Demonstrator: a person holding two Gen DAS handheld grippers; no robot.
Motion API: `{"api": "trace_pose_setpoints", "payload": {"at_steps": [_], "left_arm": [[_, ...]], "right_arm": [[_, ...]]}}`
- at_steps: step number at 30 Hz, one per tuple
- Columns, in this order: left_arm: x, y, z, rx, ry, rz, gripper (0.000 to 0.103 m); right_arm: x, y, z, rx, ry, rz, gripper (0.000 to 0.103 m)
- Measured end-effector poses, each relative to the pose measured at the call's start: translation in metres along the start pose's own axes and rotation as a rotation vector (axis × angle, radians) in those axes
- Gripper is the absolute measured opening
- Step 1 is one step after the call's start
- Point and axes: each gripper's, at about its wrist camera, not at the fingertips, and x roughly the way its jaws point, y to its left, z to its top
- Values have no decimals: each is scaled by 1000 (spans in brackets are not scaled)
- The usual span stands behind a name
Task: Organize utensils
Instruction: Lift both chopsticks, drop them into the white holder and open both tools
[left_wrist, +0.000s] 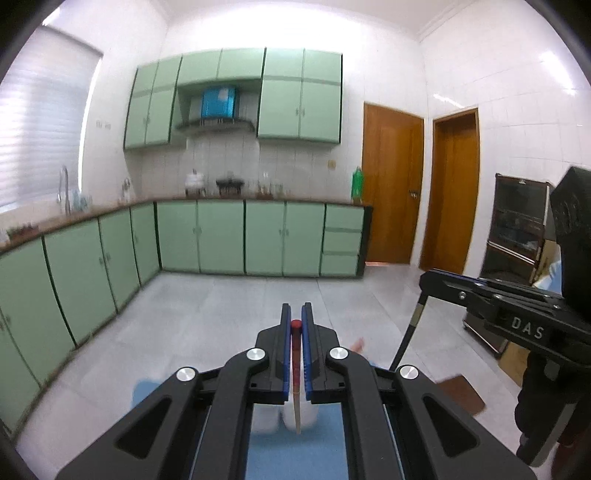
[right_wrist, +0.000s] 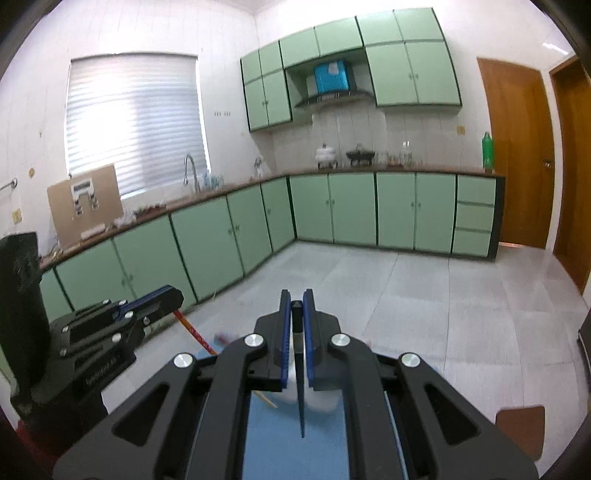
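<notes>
Left wrist view: left tongs (left_wrist: 296, 314) held level and raised, facing the cabinets (left_wrist: 221, 236), jaws closed on a red chopstick (left_wrist: 296, 354) whose pale tip hangs down toward the blue surface (left_wrist: 295, 454). Right tongs (left_wrist: 428, 277) enter from the right, gripping a black chopstick (left_wrist: 408, 332) that slants downward. Right wrist view: right tongs (right_wrist: 296, 301) level, clamped on the black chopstick (right_wrist: 301, 384), tip pointing down over the blue surface (right_wrist: 288, 450). Left tongs (right_wrist: 177, 293) at left, red chopstick (right_wrist: 194, 330) angling down. A white item under the chopsticks is blurred and largely covered by the tongs.
</notes>
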Motion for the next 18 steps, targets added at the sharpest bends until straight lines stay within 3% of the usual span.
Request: {"api": "trace_pose_setpoints", "payload": {"at_steps": [3,8,18], "left_arm": [[18,0,19,33,-23,25,5],[50,6,26,48,-21,71,5],[118,32,1,6,73,92,5]], "right_arm": [[17,-6,29,3,-56,-15,6],[53,-15,45,10,-75,-48,6],[132,-32,3,5,42,-105,6]]}}
